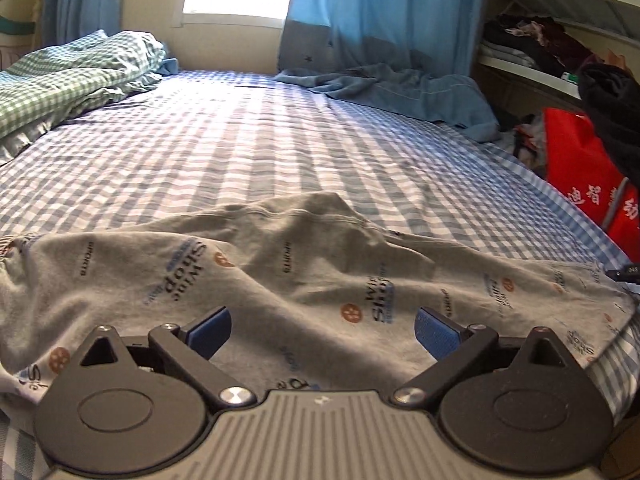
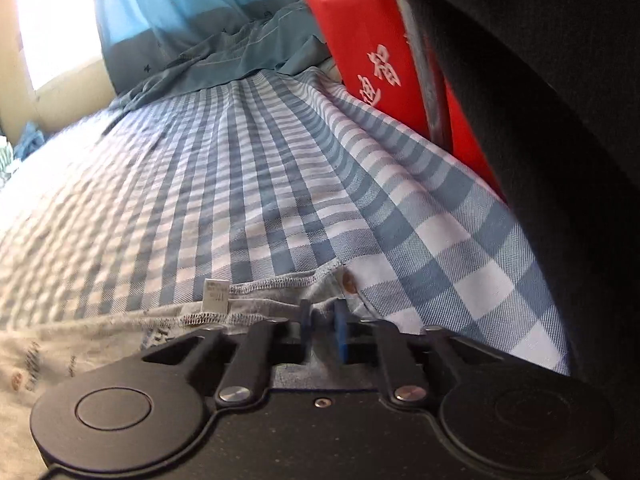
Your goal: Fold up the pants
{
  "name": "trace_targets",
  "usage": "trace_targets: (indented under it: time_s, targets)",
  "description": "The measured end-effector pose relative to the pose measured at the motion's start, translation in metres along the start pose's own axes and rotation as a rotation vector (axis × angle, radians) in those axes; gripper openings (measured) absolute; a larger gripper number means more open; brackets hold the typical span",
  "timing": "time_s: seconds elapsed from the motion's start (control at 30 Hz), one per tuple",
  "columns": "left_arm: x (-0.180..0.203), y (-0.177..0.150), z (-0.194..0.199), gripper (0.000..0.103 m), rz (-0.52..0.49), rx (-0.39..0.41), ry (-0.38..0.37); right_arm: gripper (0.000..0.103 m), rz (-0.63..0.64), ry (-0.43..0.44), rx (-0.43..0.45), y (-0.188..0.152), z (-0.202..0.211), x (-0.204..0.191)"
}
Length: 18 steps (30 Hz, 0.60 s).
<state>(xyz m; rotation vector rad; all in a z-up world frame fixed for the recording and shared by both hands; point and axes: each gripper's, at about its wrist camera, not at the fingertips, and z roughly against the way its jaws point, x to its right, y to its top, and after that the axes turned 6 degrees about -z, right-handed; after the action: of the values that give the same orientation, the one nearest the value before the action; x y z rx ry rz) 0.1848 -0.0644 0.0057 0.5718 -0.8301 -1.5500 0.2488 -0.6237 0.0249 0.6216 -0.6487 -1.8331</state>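
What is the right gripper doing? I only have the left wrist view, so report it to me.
Observer: The right gripper is nearly shut, its blue pads pinching the stitched edge of the grey printed pants.
Operator: Tell me what sits near that edge.
Observer: A small white care label is sewn on the hem, just left of the grip.
Operator: Give me the surroundings there.
Observer: The grip is close to the side of the checked bedsheet; the red bag stands just beyond it.
Operator: Confirm my side.
Observer: The left gripper is open above the pants, holding nothing.
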Motion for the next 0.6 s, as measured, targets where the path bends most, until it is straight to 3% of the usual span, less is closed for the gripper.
trace_targets:
  time_s: [0.17, 0.23, 0.37, 0.43, 0.5, 0.6]
  targets:
    - [-0.011, 0.003, -0.005, 0.103, 0.006, -0.006, 0.031, 0.005, 0.039, -0.065, 0.084, 0.008, 0.009, -0.009]
    - [-0.014, 0.003, -0.009, 0.103, -0.01, -0.01, 0.056, 0.006, 0.051, -0.077, 0.075, 0.012, 0.006, -0.012]
    - [-0.026, 0.007, -0.02, 0.103, -0.056, -0.051, 0.119, 0.022, 0.109, -0.139, 0.008, 0.01, -0.01, -0.027]
    - [-0.033, 0.008, -0.022, 0.103, -0.085, -0.048, 0.131, 0.034, 0.118, -0.15, 0.036, 0.009, -0.003, -0.04]
    - [-0.042, 0.009, -0.021, 0.103, -0.108, -0.028, 0.145, 0.059, 0.153, -0.095, 0.068, 0.009, 0.008, -0.065]
    - [-0.056, 0.007, -0.017, 0.103, -0.121, -0.015, 0.178, 0.069, 0.197, 0.121, 0.066, 0.012, 0.022, -0.12]
